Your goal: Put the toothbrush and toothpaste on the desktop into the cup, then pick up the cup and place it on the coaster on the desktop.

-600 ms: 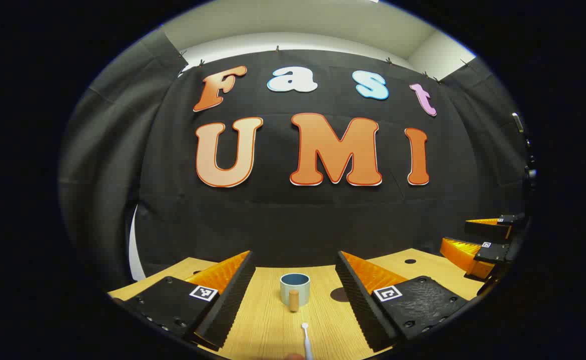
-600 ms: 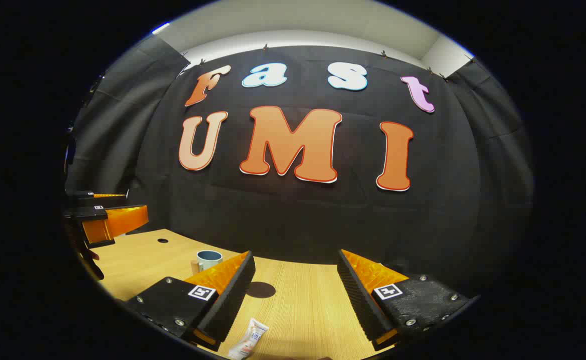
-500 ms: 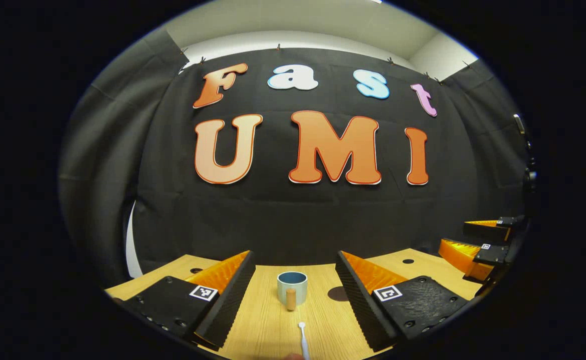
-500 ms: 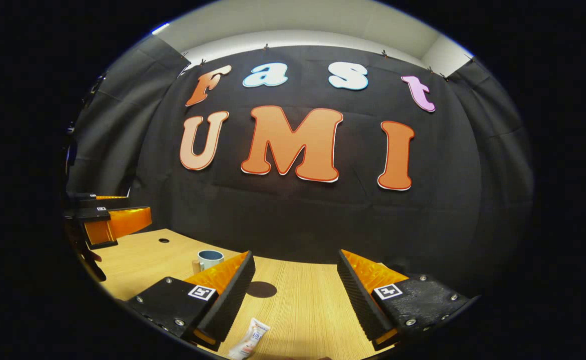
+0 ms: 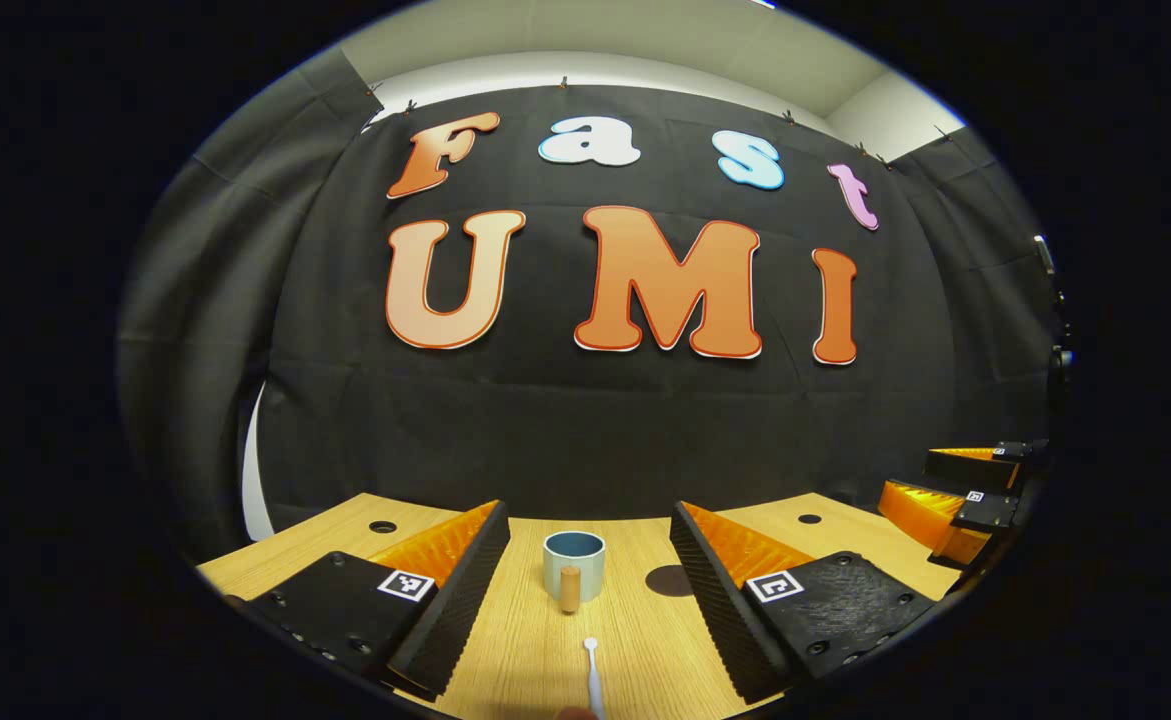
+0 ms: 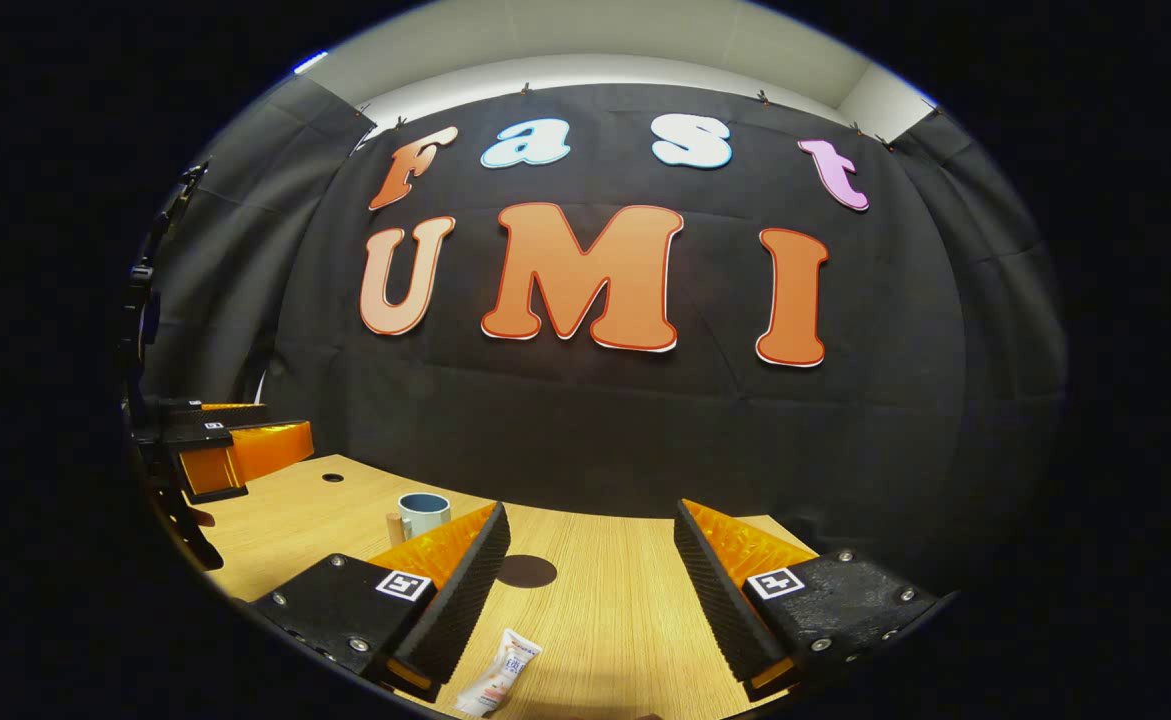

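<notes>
Left gripper [image 5: 585,590]: jaws wide apart, holding nothing, above the desk [image 5: 635,640]; the toothbrush [image 5: 592,672] lies between the 2 fingers near the bottom edge, the cup [image 5: 574,565] stands upright beyond it, and the dark round coaster [image 5: 669,579] sits just right of the cup. Right gripper [image 6: 590,590]: jaws apart and empty, toothpaste [image 6: 501,684] flat on the desk by its left finger [image 6: 460,590], coaster ahead, cup farther left.

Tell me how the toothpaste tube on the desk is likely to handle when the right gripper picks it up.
The toothpaste tube looks small and flattened, so it is probably light and soft, and may buckle if squeezed hard. It lies flat on the desk, so the fingers may have to scrape low to catch it. Its glossy skin could be slippery. The right gripper is open above it.
</notes>
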Demonstrator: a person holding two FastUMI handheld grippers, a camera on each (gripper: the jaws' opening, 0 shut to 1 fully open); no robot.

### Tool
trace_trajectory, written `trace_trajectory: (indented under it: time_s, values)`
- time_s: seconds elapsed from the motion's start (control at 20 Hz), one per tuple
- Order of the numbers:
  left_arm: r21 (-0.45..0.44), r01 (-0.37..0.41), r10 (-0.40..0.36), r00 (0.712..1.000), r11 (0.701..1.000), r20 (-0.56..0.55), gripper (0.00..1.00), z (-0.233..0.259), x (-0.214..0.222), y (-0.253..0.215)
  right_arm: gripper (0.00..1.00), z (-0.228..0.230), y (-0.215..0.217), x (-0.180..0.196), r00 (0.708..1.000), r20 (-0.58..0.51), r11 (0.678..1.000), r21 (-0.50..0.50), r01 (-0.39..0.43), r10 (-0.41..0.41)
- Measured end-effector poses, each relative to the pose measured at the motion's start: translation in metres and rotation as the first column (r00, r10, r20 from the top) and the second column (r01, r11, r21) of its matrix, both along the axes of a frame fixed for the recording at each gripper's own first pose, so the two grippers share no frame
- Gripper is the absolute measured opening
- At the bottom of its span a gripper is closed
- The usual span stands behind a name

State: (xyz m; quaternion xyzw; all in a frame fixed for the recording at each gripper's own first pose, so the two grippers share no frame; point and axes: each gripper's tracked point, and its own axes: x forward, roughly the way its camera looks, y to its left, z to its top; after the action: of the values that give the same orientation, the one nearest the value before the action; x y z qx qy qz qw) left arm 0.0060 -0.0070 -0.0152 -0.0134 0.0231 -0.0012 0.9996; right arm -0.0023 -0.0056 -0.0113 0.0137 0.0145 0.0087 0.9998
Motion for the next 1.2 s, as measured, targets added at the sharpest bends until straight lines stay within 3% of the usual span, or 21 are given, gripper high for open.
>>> trace_trajectory:
  time_s: [0.3,0.6,0.9,1.2]
  values:
    - [-0.002,0.003,-0.003,1.0,1.0,-0.028,0.97,-0.013,0.0,-0.006,0.99,-0.012,0.006,-0.002,0.999,-0.033,1.0,0.015,-0.018,0.019]
    - [0.029,0.026,-0.021,0.987,0.999,-0.161,0.97,-0.06,0.003,-0.012,0.99,-0.057,0.018,0.0,0.985,-0.167,0.999,0.034,-0.043,0.048]
    - [0.033,0.018,-0.008,0.959,0.999,-0.284,0.98,-0.105,0.001,-0.009,0.99,-0.101,0.028,0.002,0.953,-0.294,0.997,0.042,-0.059,0.069]
    - [0.026,0.004,0.006,0.914,1.0,-0.405,0.98,-0.146,0.007,-0.005,0.99,-0.145,0.049,0.004,0.896,-0.432,0.995,0.048,-0.092,0.104]
